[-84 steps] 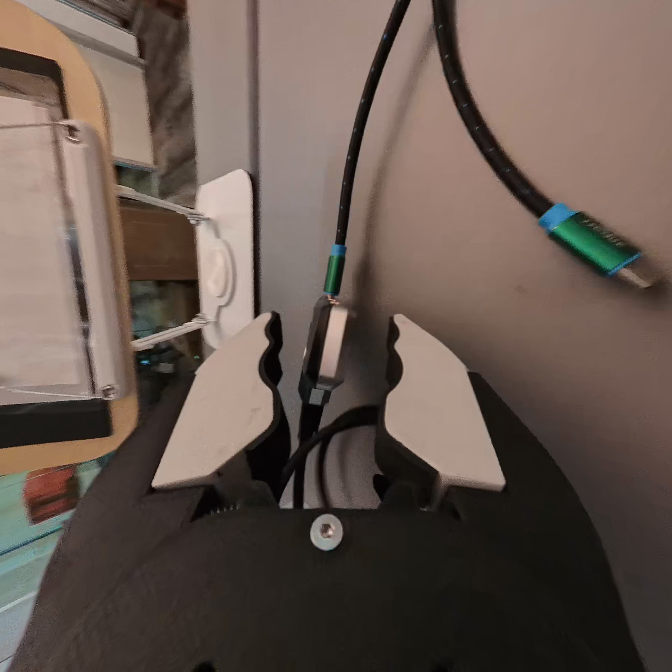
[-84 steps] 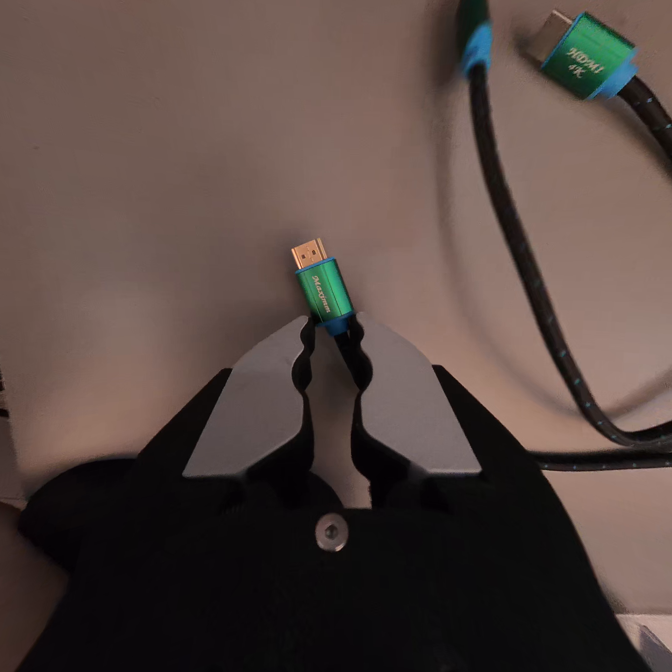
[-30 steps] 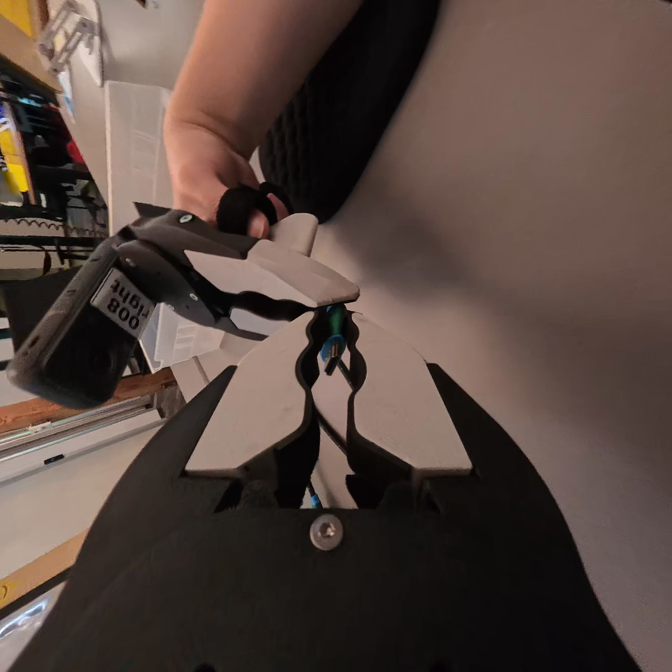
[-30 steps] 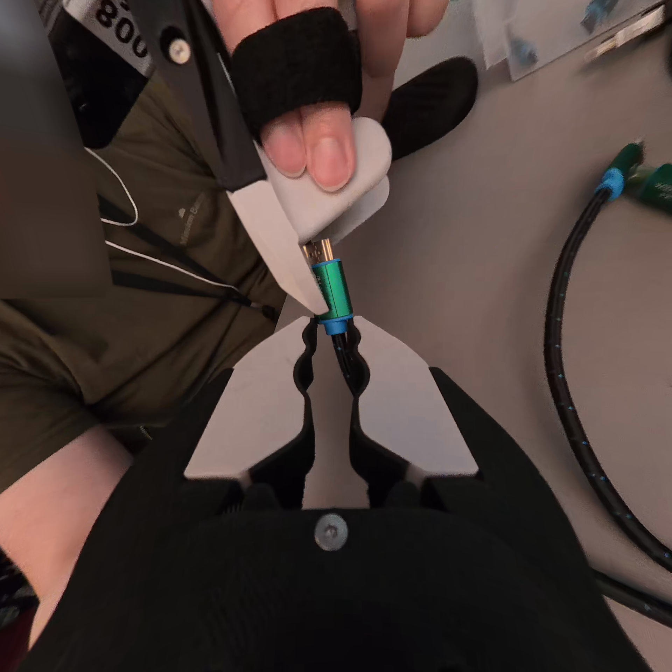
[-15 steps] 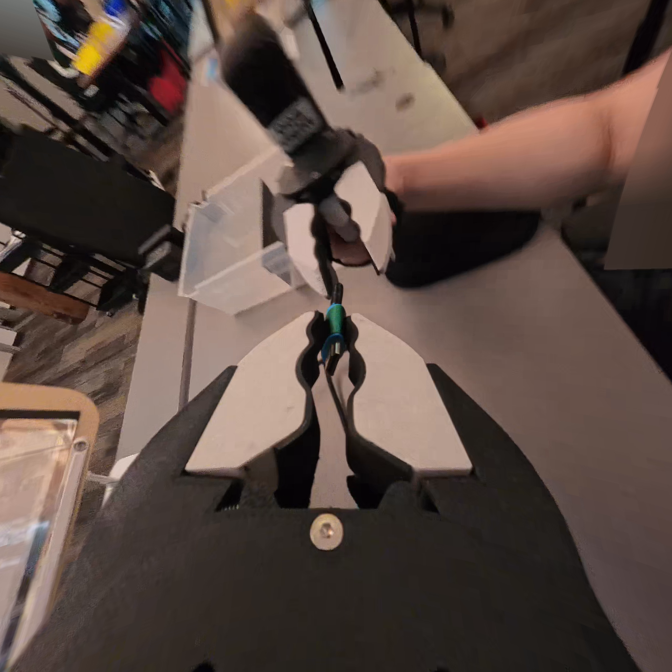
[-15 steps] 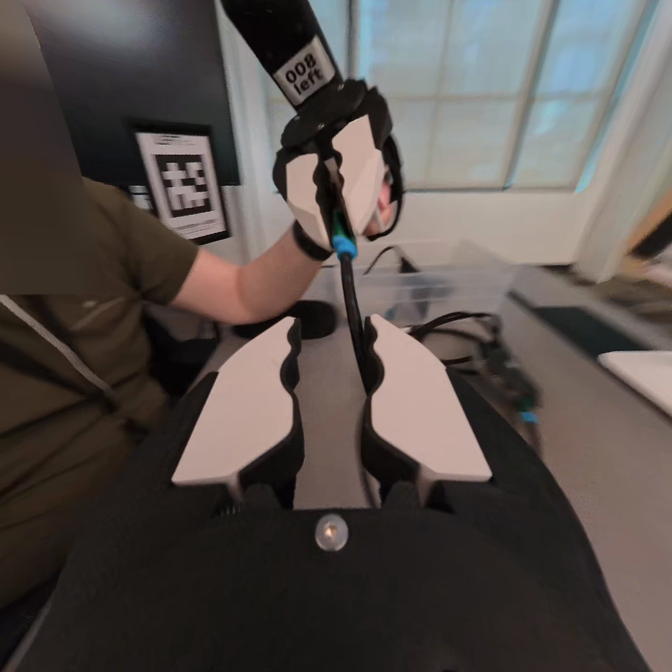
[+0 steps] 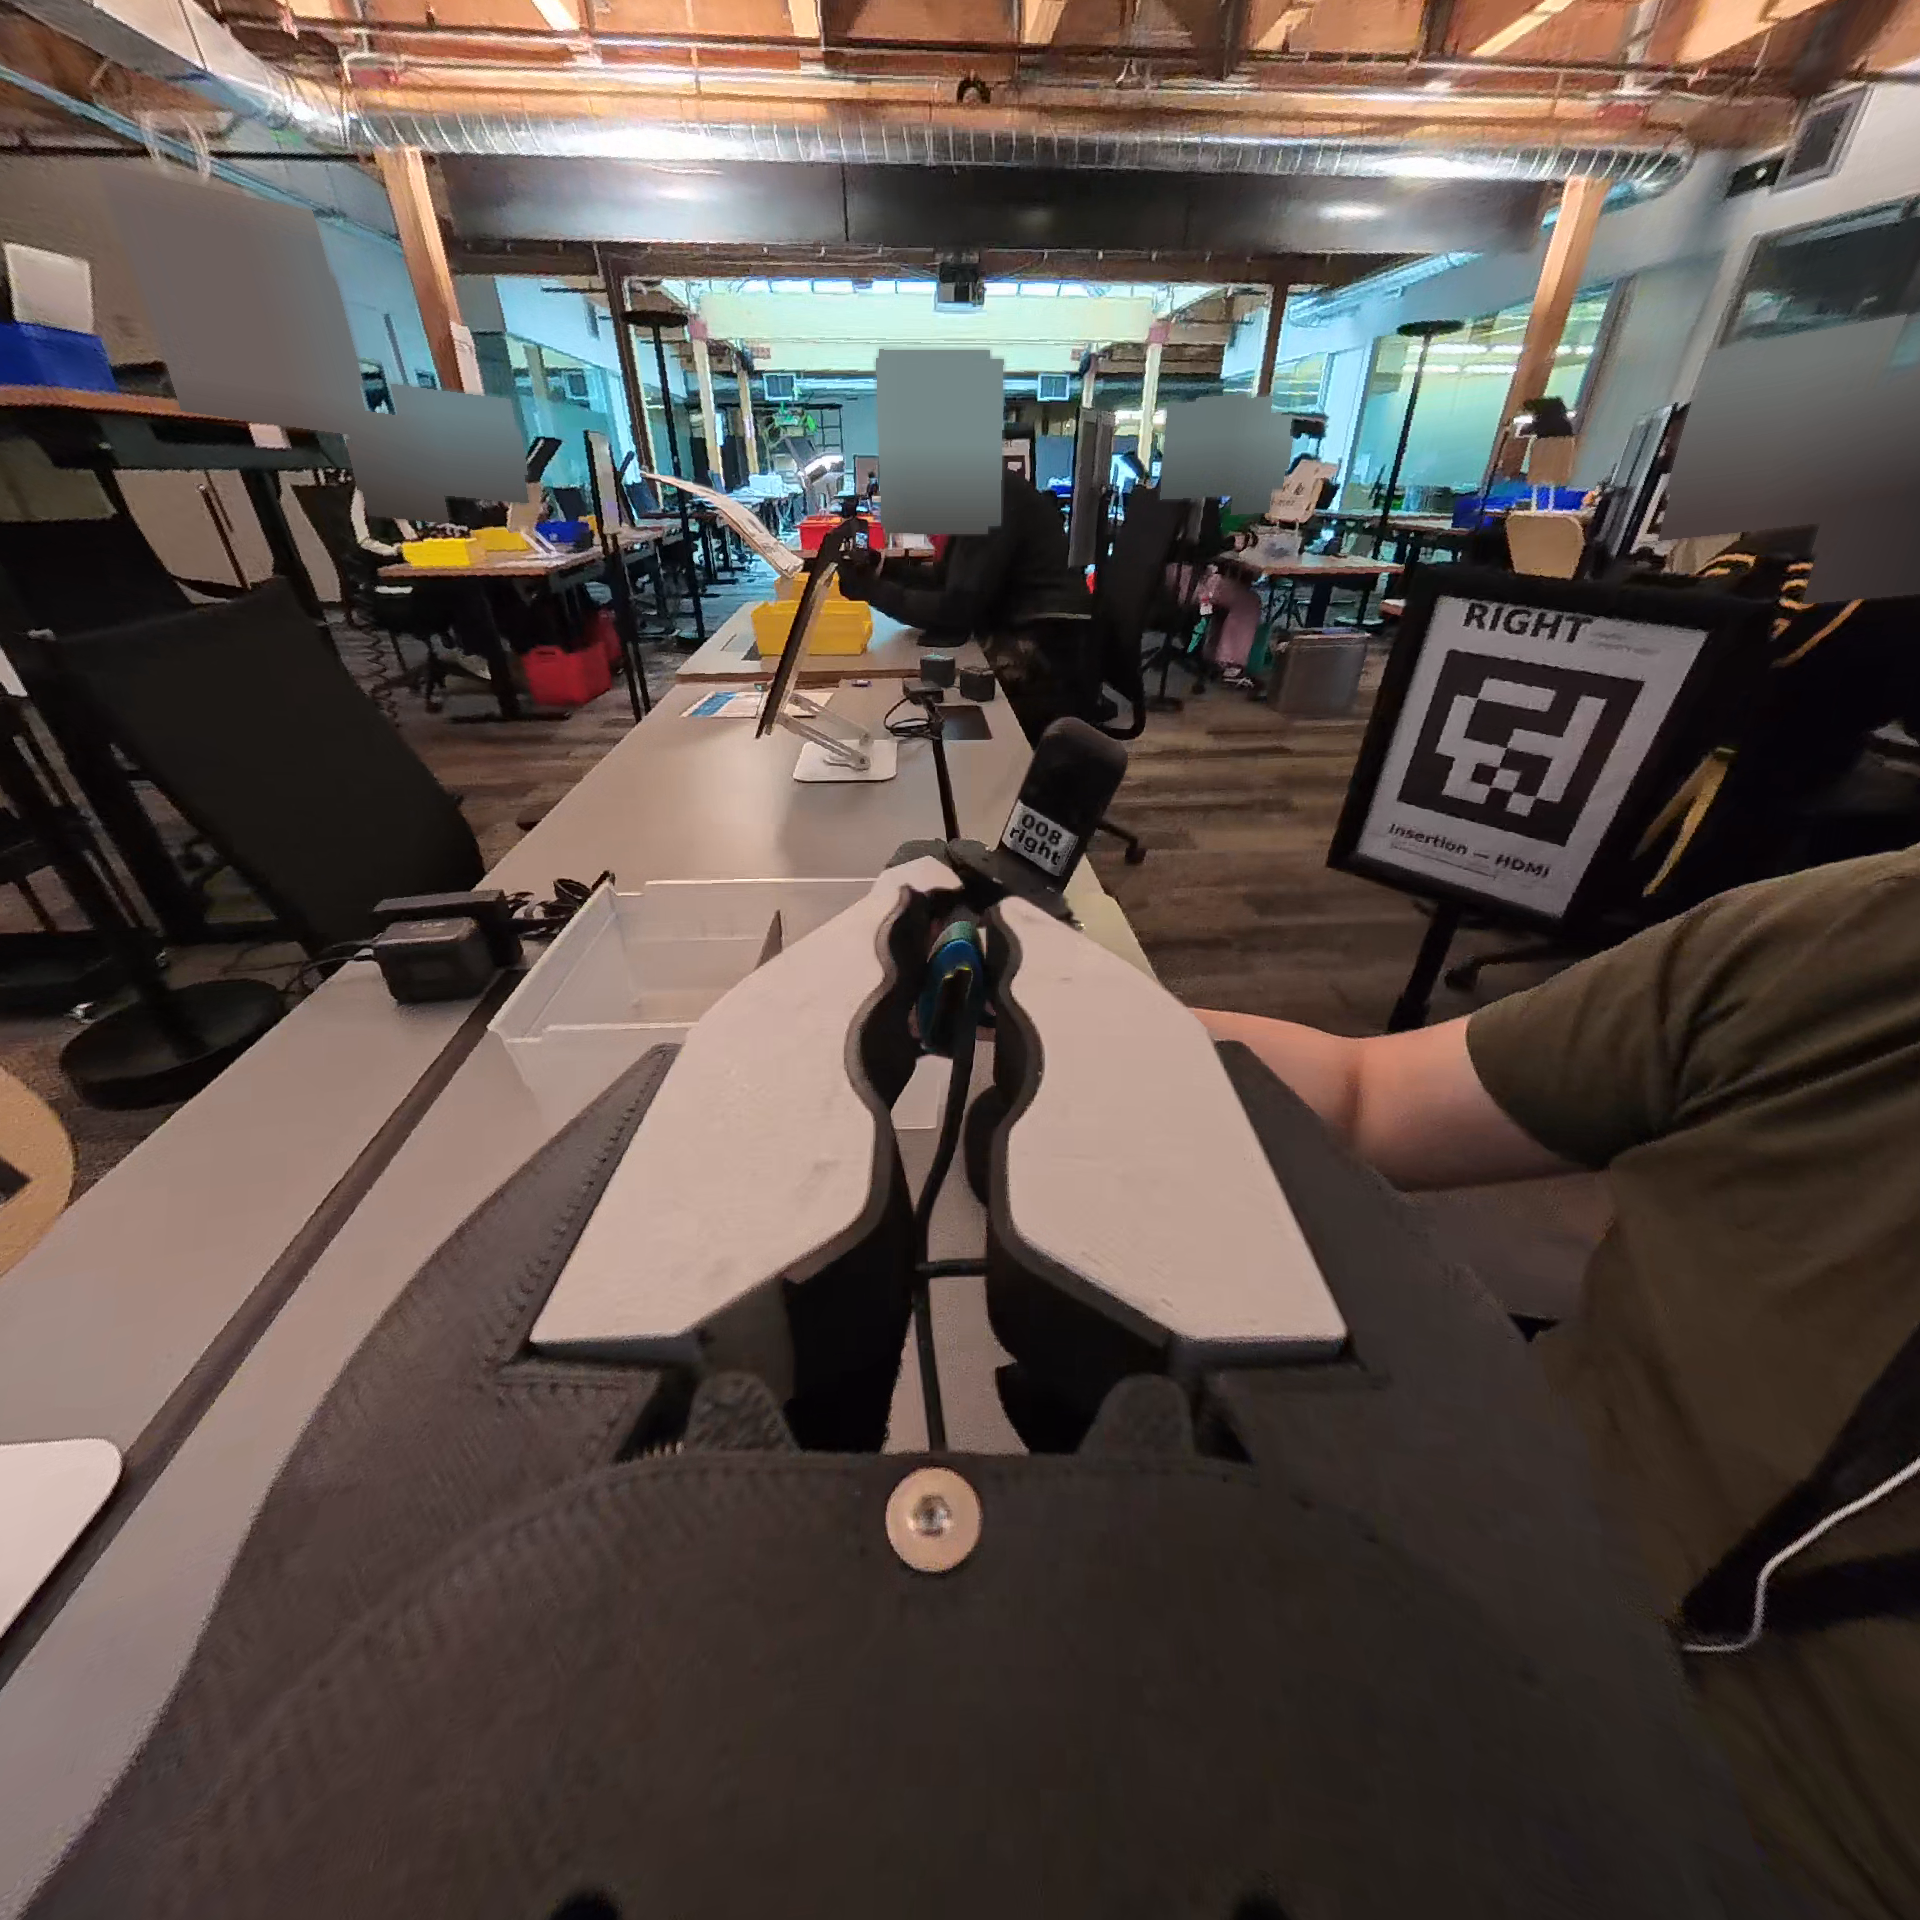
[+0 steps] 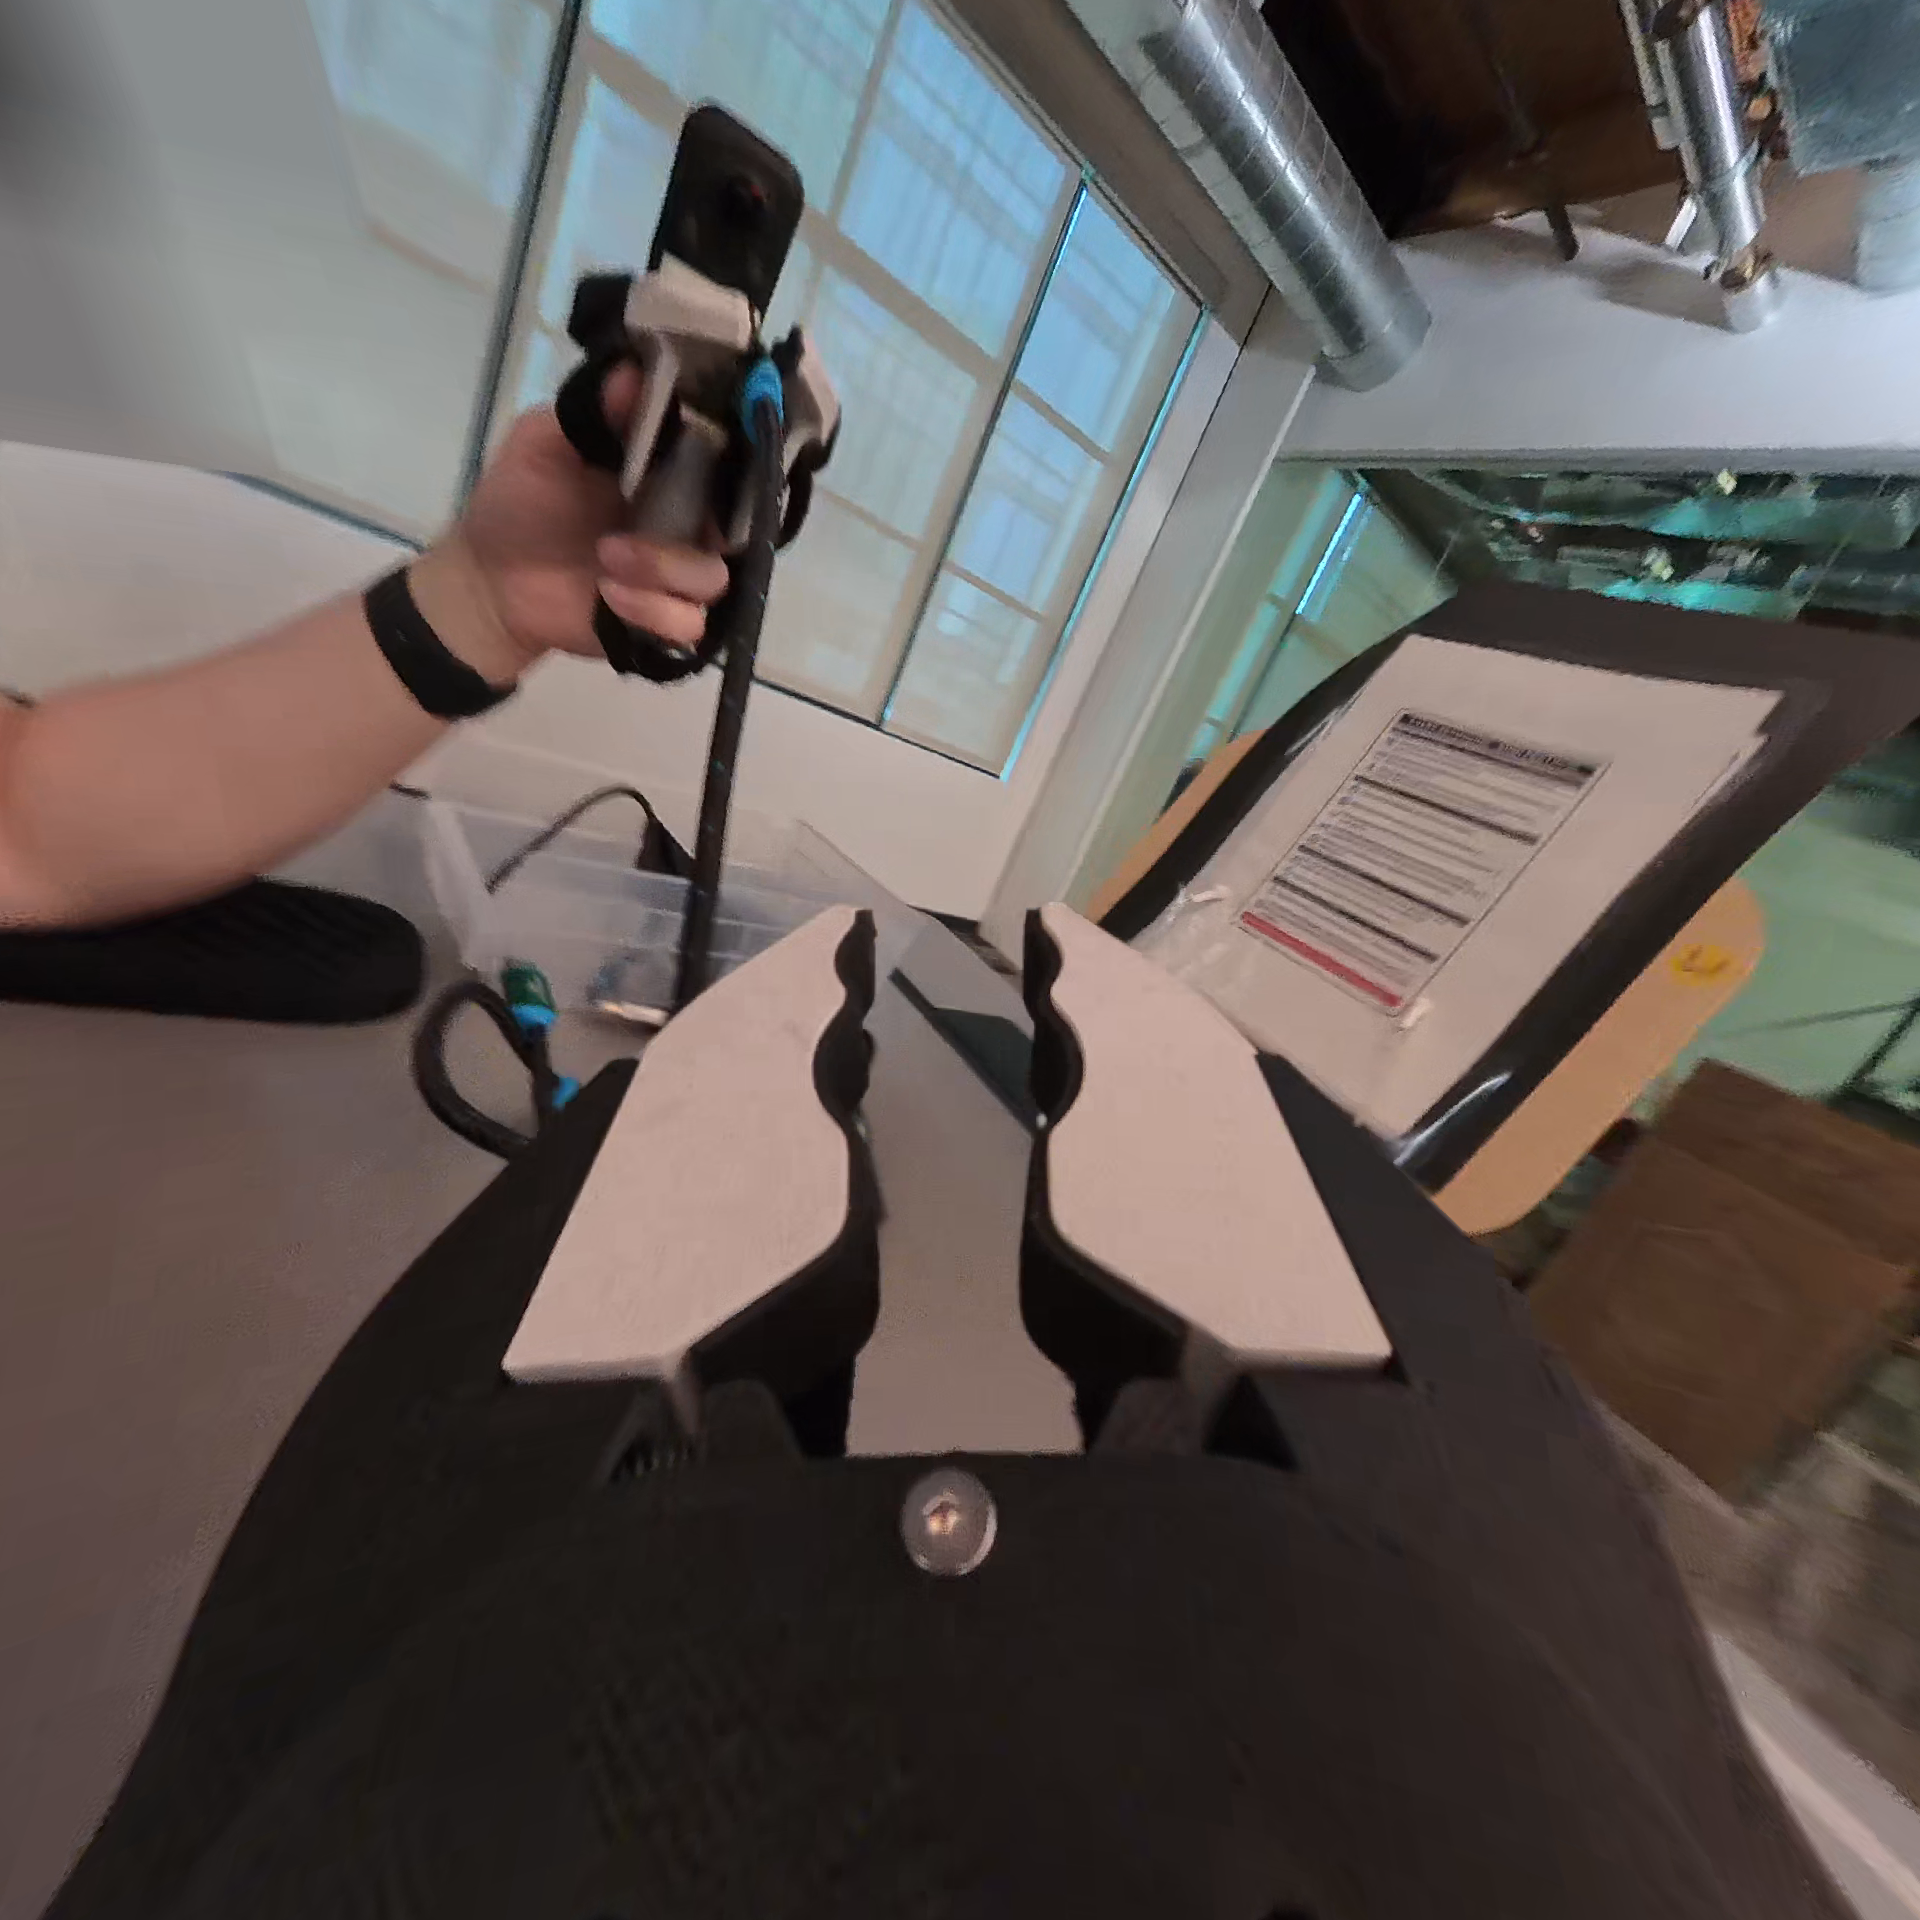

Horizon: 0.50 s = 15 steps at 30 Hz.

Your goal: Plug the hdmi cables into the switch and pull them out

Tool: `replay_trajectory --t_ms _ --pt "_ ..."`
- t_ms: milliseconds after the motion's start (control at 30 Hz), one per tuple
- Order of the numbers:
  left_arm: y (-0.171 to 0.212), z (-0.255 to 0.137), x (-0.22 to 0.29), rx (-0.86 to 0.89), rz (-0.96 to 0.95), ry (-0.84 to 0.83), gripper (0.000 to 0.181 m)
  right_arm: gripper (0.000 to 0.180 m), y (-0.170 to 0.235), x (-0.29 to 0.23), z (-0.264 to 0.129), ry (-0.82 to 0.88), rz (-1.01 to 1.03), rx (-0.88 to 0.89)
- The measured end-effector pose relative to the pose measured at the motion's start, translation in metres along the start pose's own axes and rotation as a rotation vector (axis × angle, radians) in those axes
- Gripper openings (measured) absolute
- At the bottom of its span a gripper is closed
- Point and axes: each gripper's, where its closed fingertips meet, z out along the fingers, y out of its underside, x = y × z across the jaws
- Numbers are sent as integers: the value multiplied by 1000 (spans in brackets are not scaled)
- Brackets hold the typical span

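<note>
My left gripper [image 7: 948, 935] is shut on a green HDMI plug with a blue collar [image 7: 951, 971]; its black braided cable [image 7: 940, 1132] runs back between the fingers. In the right wrist view the left gripper [image 8: 748, 384] is held high above the table, and the cable [image 8: 722, 727] hangs straight down from it. My right gripper [image 8: 951, 930] is open and empty, low over the grey table [image 8: 208, 1195]. A second green plug [image 8: 525, 982] with a looped cable lies on the table to its left. The right gripper's handle [image 7: 1055, 800] shows just behind my left fingertips. I cannot see the switch.
A clear plastic bin [image 7: 644, 966] stands on the table ahead, also in the right wrist view [image 8: 603, 883]. A black power brick [image 7: 431, 951] lies at left. A framed marker sign [image 7: 1522, 748] stands to the right. A framed sheet [image 8: 1455, 831] leans at right. A black wrist pad [image 8: 208, 961] lies under the arm.
The right gripper has come off the cable and opened wider. The left gripper has lifted the plug high. Both views have swung up from the table to the room.
</note>
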Motion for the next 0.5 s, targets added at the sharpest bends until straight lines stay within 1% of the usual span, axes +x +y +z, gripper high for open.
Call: replay_trajectory --t_ms 100,167,233,267,367,433,500 --pt "-1 -2 6 -12 -5 20 10 27 -10 4 23 32 -241 -12" --pt "-1 0 12 -15 -14 51 10 27 -16 0 47 10 -433 -11" --pt "1 3 12 -26 -31 56 10 34 -12 -3 75 8 -608 -47" --pt "4 4 11 -37 -38 53 10 40 -13 -4 88 29 -682 -30" --pt "9 5 1 -35 -107 47 10 44 -20 -23 116 39 -829 88" --pt "14 3 -10 -19 -199 57 10 47 -25 -34 125 79 -905 163" --pt "23 3 -23 -12 -331 73 10 50 -34 -39 127 158 -952 244"
